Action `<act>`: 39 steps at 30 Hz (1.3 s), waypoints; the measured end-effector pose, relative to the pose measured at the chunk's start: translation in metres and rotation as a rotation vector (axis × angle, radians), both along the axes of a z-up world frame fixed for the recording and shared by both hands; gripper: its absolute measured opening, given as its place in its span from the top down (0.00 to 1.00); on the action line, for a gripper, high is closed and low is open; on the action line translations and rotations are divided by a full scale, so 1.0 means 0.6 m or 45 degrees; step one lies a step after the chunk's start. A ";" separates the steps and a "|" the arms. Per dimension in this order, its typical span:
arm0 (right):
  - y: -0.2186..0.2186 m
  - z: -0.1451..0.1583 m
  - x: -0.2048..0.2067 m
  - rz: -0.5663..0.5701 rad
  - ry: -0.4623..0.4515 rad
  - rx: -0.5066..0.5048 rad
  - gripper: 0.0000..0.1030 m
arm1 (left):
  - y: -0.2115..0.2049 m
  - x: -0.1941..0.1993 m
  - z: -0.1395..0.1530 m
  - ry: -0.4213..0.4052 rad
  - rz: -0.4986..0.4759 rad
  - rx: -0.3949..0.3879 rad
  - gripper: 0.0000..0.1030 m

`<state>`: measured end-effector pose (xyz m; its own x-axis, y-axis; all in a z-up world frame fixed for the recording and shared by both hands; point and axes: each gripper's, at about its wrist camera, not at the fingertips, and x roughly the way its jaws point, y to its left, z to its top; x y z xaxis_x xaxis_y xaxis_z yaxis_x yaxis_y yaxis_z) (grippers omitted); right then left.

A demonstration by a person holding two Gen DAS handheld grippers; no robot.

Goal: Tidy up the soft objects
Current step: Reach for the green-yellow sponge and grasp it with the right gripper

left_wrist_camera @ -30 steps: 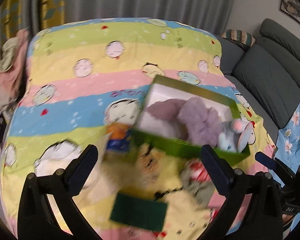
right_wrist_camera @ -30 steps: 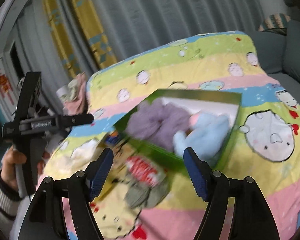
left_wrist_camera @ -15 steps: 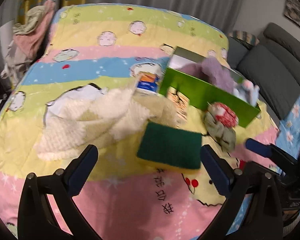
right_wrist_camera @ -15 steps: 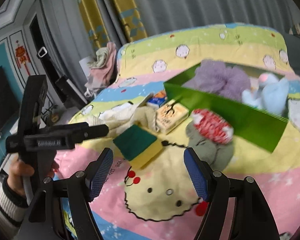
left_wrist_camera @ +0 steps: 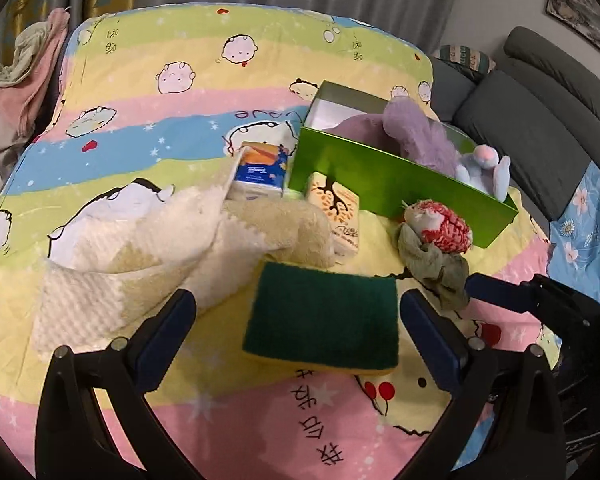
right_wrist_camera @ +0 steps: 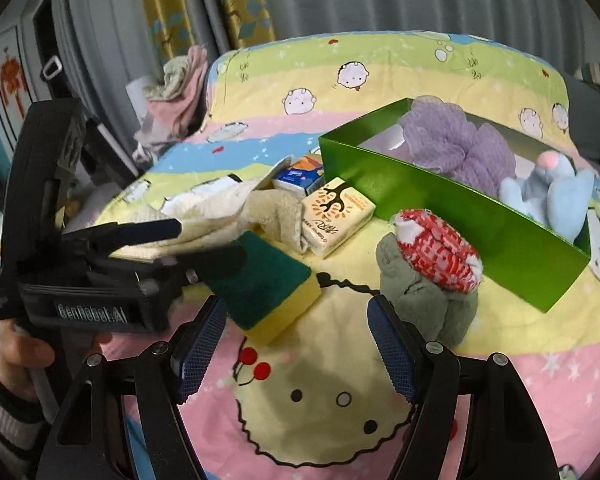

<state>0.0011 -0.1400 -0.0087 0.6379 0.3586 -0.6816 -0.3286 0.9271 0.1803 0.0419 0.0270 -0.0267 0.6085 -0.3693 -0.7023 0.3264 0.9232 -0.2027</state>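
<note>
Both your jaws stand apart with nothing between the pads: your left gripper (left_wrist_camera: pixel 298 330) frames the green-and-yellow sponge (left_wrist_camera: pixel 322 326) at lower centre, untouched, and your right gripper (right_wrist_camera: pixel 296 344) hangs over bare quilt (right_wrist_camera: pixel 400 60). Across that quilt, the cream towel (left_wrist_camera: pixel 148 256) sprawls at left of the left view. At upper right sits the green box (left_wrist_camera: pixel 404 184), holding a purple plush (left_wrist_camera: pixel 416 136) and a blue plush (left_wrist_camera: pixel 488 168). Just in front of it lies the grey-green cloth with a red-and-white ball (right_wrist_camera: pixel 436 256). Left of the box lie two tissue packs (left_wrist_camera: pixel 336 208), one partly under the towel.
</note>
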 end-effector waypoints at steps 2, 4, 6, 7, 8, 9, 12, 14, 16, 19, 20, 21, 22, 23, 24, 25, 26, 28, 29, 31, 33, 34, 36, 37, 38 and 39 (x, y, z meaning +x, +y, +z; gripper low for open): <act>-0.001 -0.004 0.001 -0.009 0.011 -0.011 0.28 | -0.004 0.000 0.002 -0.001 -0.012 -0.020 0.01; -0.003 -0.009 0.002 -0.011 0.024 -0.010 0.28 | -0.002 0.000 0.004 -0.001 -0.008 -0.048 0.01; -0.003 -0.014 0.000 -0.010 0.034 -0.024 0.28 | -0.001 0.001 0.001 0.004 -0.002 -0.045 0.01; -0.004 -0.016 -0.001 -0.010 0.035 -0.030 0.28 | 0.001 0.001 -0.002 0.006 0.006 -0.039 0.01; -0.004 -0.017 -0.001 -0.011 0.036 -0.034 0.28 | 0.004 0.003 -0.005 0.013 0.016 -0.041 0.01; -0.005 -0.020 -0.002 -0.019 0.039 -0.032 0.28 | 0.009 0.006 -0.009 0.029 0.025 -0.056 0.01; -0.004 -0.022 -0.004 -0.019 0.053 0.001 0.28 | 0.024 0.014 -0.014 0.063 0.058 -0.106 0.01; 0.004 -0.023 -0.010 -0.006 0.041 -0.014 0.28 | 0.036 0.018 -0.012 0.057 0.085 -0.128 0.01; 0.015 -0.023 -0.013 0.010 0.028 -0.040 0.28 | 0.044 0.020 -0.009 0.060 0.091 -0.157 0.01; 0.027 -0.025 -0.012 0.044 0.035 -0.044 0.28 | 0.055 0.025 -0.011 0.069 0.107 -0.186 0.01; 0.030 -0.027 -0.011 0.048 0.036 -0.054 0.28 | 0.059 0.027 -0.012 0.074 0.110 -0.190 0.01; 0.036 -0.031 -0.009 0.052 0.040 -0.073 0.28 | 0.062 0.031 -0.014 0.085 0.111 -0.201 0.01; 0.039 -0.034 -0.008 0.056 0.044 -0.080 0.28 | 0.065 0.033 -0.017 0.098 0.109 -0.221 0.01; 0.043 -0.036 -0.006 0.065 0.049 -0.078 0.28 | 0.068 0.037 -0.020 0.111 0.106 -0.236 0.02; 0.044 -0.039 -0.005 0.070 0.052 -0.073 0.28 | 0.070 0.038 -0.021 0.121 0.105 -0.246 0.03; 0.048 -0.040 -0.004 0.082 0.055 -0.065 0.28 | 0.071 0.039 -0.023 0.129 0.101 -0.257 0.03; 0.051 -0.041 -0.003 0.089 0.052 -0.063 0.28 | 0.070 0.040 -0.025 0.144 0.084 -0.273 0.04; 0.056 -0.043 0.000 0.092 0.048 -0.080 0.28 | 0.063 0.037 -0.026 0.159 0.045 -0.282 0.09; 0.058 -0.044 0.000 0.092 0.047 -0.089 0.28 | 0.058 0.034 -0.026 0.159 0.026 -0.275 0.11; 0.060 -0.046 0.002 0.093 0.042 -0.095 0.29 | 0.047 0.027 -0.025 0.145 0.002 -0.238 0.12; 0.060 -0.047 0.005 0.103 0.044 -0.084 0.32 | 0.041 0.028 -0.030 0.139 -0.006 -0.213 0.18; 0.062 -0.048 0.007 0.111 0.047 -0.085 0.35 | 0.040 0.030 -0.033 0.144 -0.006 -0.208 0.22; 0.064 -0.050 0.012 0.121 0.048 -0.090 0.39 | 0.039 0.036 -0.044 0.173 -0.009 -0.214 0.30; 0.066 -0.053 0.016 0.125 0.055 -0.094 0.41 | 0.038 0.040 -0.051 0.190 -0.005 -0.212 0.32; 0.067 -0.055 0.018 0.126 0.060 -0.093 0.43 | 0.038 0.042 -0.055 0.204 -0.002 -0.216 0.36; 0.068 -0.057 0.021 0.129 0.070 -0.089 0.46 | 0.039 0.044 -0.059 0.218 -0.005 -0.230 0.41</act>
<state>0.0137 -0.0995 -0.0431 0.5615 0.3699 -0.7402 -0.4128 0.9005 0.1369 0.0685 0.0504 -0.0621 0.4844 -0.5005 -0.7175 0.2766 0.8657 -0.4172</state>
